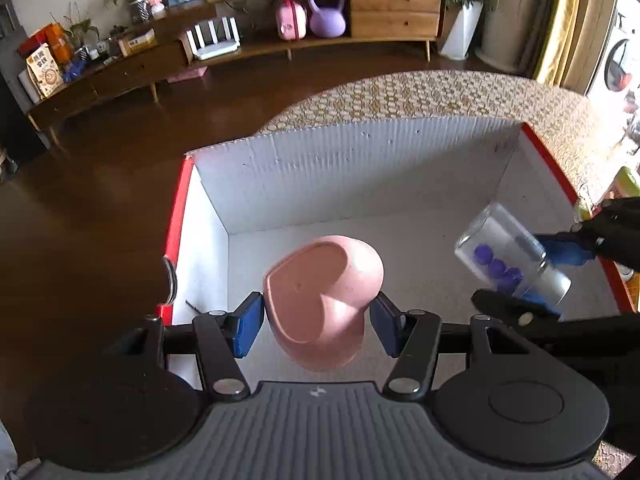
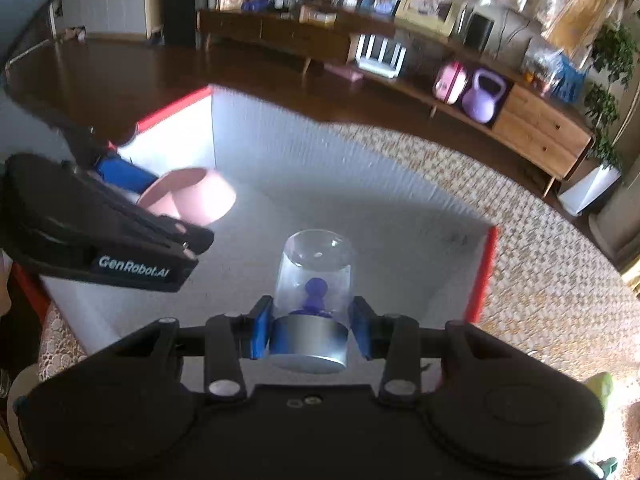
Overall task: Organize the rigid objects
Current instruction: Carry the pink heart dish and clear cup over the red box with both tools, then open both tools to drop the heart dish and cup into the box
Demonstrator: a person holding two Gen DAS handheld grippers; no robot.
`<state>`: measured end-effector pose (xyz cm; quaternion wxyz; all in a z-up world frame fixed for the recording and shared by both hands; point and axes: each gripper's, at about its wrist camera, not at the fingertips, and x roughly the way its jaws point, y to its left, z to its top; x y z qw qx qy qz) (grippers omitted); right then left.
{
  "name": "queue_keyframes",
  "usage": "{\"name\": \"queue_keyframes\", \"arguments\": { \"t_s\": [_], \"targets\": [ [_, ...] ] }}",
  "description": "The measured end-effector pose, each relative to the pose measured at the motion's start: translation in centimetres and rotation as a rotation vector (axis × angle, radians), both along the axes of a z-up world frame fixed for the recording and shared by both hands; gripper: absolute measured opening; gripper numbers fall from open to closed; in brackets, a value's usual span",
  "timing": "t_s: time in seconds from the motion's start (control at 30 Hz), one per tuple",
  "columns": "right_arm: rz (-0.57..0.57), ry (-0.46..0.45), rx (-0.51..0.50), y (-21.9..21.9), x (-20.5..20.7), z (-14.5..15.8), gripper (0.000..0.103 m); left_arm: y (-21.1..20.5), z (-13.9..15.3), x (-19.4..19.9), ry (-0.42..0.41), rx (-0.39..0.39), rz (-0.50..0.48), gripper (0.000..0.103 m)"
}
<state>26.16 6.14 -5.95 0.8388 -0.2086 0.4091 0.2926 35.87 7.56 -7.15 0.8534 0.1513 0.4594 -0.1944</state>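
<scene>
Two grippers are working over one white box [image 1: 320, 168] with red edges. In the left wrist view, the left gripper [image 1: 317, 320] is holding a pink heart-shaped dish [image 1: 320, 304] between its blue pads [image 1: 248, 326], above the near part of the box floor. The lower part of the dish is hiding behind the gripper body. At the right, the right gripper [image 1: 560, 276] is clamping a clear jar [image 1: 512, 260] with purple pieces inside, lying tilted; its arm is cut off by the frame edge.

In the right wrist view, the right gripper [image 2: 310, 326] is gripping the jar [image 2: 314, 276] near its grey lid [image 2: 308, 340]. The left gripper [image 2: 160, 204] is showing at the far left, blurred, closed on the dish [image 2: 192, 196], which is partly covered by its fingers.
</scene>
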Motion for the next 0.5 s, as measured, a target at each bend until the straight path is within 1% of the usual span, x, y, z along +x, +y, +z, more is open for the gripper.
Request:
{"name": "queue_keyframes", "arguments": {
  "t_s": [0.07, 0.17, 0.23, 0.3, 0.4, 0.5],
  "targets": [
    [0.013, 0.036, -0.015, 0.4, 0.2, -0.6, 0.040, -0.3, -0.4, 0.6, 0.030, 0.018, -0.013, 0.058],
    [0.025, 0.078, -0.036, 0.9, 0.2, -1.3, 0.040, -0.5, -1.1, 1.2, 0.052, 0.056, -0.022, 0.058],
    [0.025, 0.108, -0.042, 1.2, 0.4, -1.5, 0.040, -0.7, -1.8, 1.5, 0.085, 0.074, -0.033, 0.058],
    [0.017, 0.126, -0.055, 1.1, 0.3, -1.7, 0.040, -1.1, -2.3, 1.8, 0.115, 0.097, -0.040, 0.058],
    [0.013, 0.143, -0.066, 1.1, 0.9, -2.0, 0.040, -1.6, -3.0, 1.9, 0.134, 0.129, -0.038, 0.058],
    [-0.002, 0.162, -0.067, 0.7, 0.9, -2.2, 0.041, -1.7, -3.4, 2.2, 0.160, 0.135, -0.041, 0.059]
  ]
}}
